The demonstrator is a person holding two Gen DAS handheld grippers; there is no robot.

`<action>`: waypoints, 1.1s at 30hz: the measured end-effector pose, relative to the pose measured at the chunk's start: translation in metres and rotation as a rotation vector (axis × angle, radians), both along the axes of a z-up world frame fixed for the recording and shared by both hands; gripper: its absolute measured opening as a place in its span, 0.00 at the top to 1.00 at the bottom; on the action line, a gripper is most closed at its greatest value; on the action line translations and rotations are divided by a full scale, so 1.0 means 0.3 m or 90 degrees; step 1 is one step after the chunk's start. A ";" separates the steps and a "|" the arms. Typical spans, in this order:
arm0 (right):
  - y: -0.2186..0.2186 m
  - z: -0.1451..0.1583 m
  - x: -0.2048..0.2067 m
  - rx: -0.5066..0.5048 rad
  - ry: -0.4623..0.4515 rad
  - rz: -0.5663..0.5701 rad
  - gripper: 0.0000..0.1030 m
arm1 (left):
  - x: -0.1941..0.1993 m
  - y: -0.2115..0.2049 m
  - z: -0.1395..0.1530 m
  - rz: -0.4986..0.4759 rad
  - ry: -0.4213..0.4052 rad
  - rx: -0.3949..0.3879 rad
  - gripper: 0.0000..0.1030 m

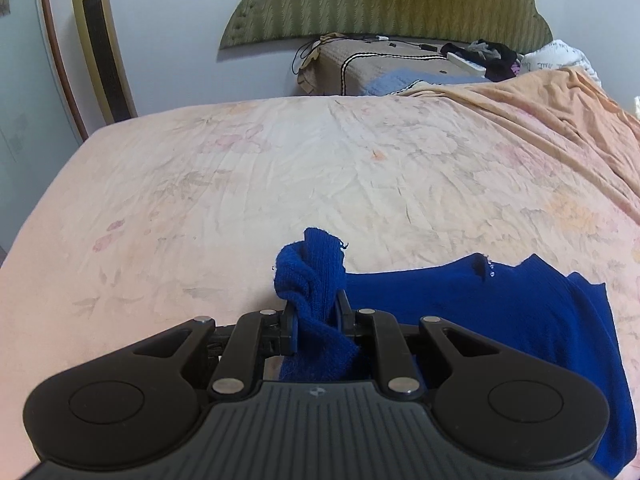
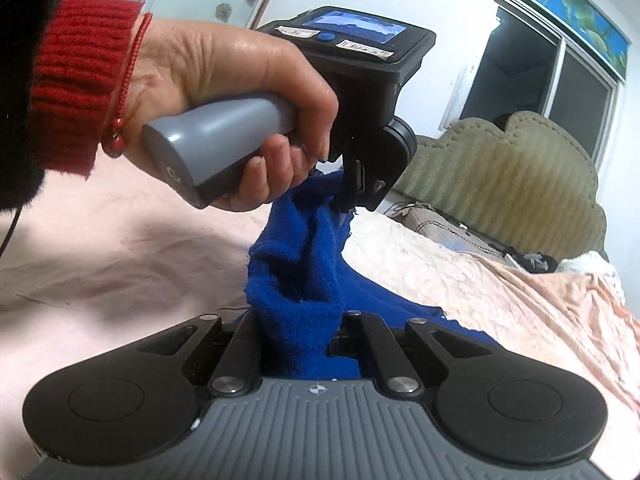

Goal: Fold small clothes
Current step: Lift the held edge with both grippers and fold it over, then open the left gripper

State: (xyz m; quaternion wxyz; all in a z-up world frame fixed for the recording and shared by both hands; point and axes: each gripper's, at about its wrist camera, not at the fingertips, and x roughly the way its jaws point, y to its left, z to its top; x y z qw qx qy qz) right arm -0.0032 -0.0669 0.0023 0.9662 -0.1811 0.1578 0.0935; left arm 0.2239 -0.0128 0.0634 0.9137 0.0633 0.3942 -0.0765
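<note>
Left wrist view, left to right: gold tower unit (image 1: 102, 48) against the wall at far left, pink floral bedsheet (image 1: 240, 184) filling the middle, green headboard (image 1: 384, 0) at the back, clutter pile (image 1: 484, 56) by it on the right.

Blue knit garment (image 1: 500, 312) lies on the sheet, lower right, spreading right from the left gripper (image 1: 314, 312). One bunched edge of it rises between the gripper's fingers and pokes up past the tips. Jaws nearly together, clamped on that fold. Rest of the garment trails right and under the gripper body.

Right wrist view, left to right: red knit cuff (image 2: 80, 76) and left hand (image 2: 240, 92) wrapped on the grey handle; the left gripper hangs from it mid-frame, tips pinching the top of the blue cloth, clear of the sheet. The cloth runs as a twisted band from there straight down to the right gripper (image 2: 298, 328). Right fingers are mostly hidden by fabric; jaws pulled in tight, closed on the lower end of that band. More blue spreads right of the gripper, on the sheet. Window (image 2: 552, 68) at upper right.
</note>
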 end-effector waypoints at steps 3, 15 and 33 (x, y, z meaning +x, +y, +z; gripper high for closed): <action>-0.030 0.003 0.000 0.012 -0.002 -0.006 0.92 | -0.010 -0.028 0.008 -0.002 -0.003 0.010 0.85; -0.174 0.012 -0.042 0.074 0.000 -0.048 0.92 | -0.043 -0.183 0.013 -0.028 -0.019 0.023 0.85; -0.379 -0.010 -0.064 0.163 0.027 -0.110 0.93 | -0.046 -0.422 -0.033 -0.076 -0.012 0.045 0.85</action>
